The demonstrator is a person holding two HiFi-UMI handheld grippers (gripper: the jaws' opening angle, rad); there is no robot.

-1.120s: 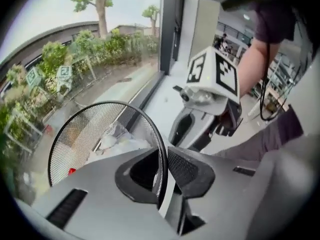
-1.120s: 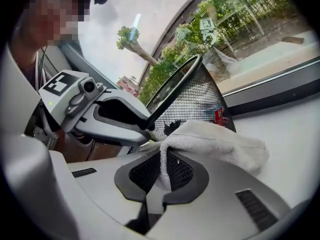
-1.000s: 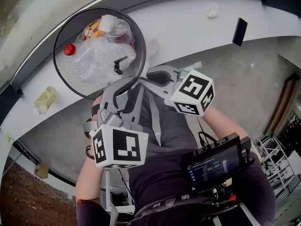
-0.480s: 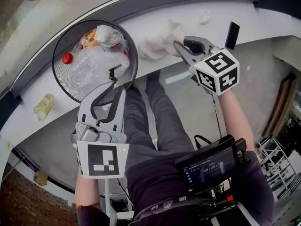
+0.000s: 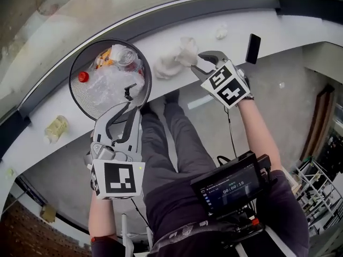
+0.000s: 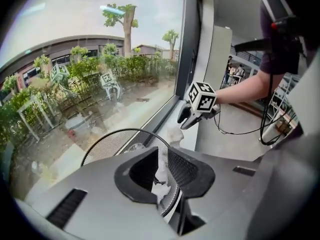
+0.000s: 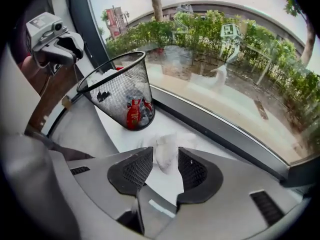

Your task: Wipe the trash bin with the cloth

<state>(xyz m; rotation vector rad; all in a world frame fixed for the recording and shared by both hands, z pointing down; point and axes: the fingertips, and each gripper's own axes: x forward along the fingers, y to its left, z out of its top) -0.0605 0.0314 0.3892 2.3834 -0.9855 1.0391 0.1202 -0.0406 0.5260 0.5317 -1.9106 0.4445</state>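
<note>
Cloth first
Right claw [image 5: 196, 64], just opened round the cloth [image 5: 172, 63], should pinch its middle; left claw [image 5: 131, 101] holds the bin [image 7: 115, 84].

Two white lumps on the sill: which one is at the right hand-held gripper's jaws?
The larger cloth next to the trash bin; it lies between the right hand-held gripper's jaws, which have just been opening. The small wad lies apart, nearer the phone.

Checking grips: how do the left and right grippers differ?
The left gripper is clamped on the trash bin's rim; the right gripper's jaws have just been opening, cloth loose between them. The left gripper holds it tilted; the right gripper lifts nothing. Both face the ledge.
</note>
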